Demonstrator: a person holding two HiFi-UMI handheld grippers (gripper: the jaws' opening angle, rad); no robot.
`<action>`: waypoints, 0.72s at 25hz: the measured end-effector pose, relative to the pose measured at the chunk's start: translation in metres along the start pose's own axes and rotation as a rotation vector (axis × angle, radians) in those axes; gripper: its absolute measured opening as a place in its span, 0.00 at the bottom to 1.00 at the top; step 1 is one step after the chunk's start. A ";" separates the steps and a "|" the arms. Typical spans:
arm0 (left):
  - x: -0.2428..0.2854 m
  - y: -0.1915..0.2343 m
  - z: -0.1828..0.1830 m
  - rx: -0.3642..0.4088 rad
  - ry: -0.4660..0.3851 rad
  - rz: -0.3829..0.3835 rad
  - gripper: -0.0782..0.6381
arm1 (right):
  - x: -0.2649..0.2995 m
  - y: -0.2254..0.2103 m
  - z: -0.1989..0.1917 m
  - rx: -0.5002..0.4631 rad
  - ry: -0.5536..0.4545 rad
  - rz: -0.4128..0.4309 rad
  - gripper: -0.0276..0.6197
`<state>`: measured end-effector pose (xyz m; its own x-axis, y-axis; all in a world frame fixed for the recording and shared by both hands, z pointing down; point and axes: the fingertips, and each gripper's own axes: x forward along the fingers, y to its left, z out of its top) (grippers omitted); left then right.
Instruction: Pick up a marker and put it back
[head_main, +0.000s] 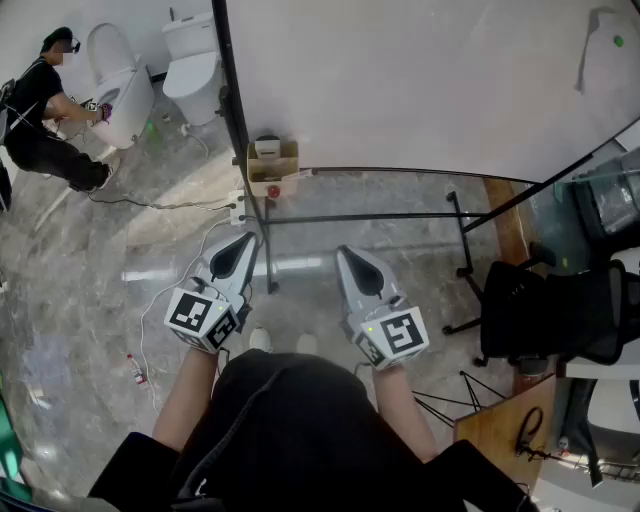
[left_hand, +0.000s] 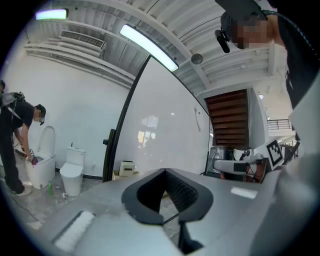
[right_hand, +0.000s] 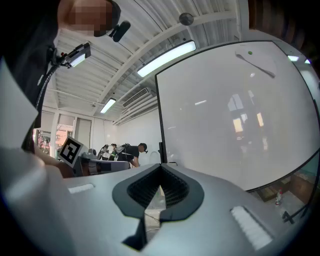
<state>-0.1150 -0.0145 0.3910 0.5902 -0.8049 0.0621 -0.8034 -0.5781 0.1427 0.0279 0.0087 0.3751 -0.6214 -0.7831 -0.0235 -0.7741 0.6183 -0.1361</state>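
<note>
I make out no marker for certain in any view. My left gripper (head_main: 250, 241) and right gripper (head_main: 344, 253) are held side by side in front of me, both shut with nothing between the jaws. They point at a large whiteboard (head_main: 400, 80). In the left gripper view the left gripper (left_hand: 165, 171) shows its tips meeting, with the whiteboard (left_hand: 160, 135) beyond. The right gripper (right_hand: 161, 166) is likewise shut before the whiteboard (right_hand: 235, 115). A thin grey thing with a green dot (right_hand: 255, 65) sticks to the board high up.
A cardboard box (head_main: 272, 168) sits at the whiteboard's foot beside its black stand legs (head_main: 460, 230). Two toilets (head_main: 195, 60) stand at the back left, where a person (head_main: 45, 120) crouches. A black chair (head_main: 560, 310) is on my right. A small bottle (head_main: 135, 370) lies on the floor.
</note>
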 end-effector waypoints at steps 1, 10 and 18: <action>0.001 -0.001 0.000 0.000 -0.002 0.002 0.12 | -0.001 -0.001 0.000 -0.001 0.002 0.002 0.05; 0.004 -0.023 -0.004 -0.011 -0.027 -0.002 0.12 | -0.015 -0.009 -0.004 0.008 0.005 0.035 0.06; 0.006 -0.038 -0.012 -0.014 -0.022 0.010 0.12 | -0.029 -0.014 -0.005 0.042 -0.009 0.054 0.06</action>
<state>-0.0804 0.0044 0.3973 0.5800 -0.8135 0.0417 -0.8080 -0.5682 0.1558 0.0563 0.0228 0.3829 -0.6606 -0.7496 -0.0408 -0.7338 0.6562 -0.1755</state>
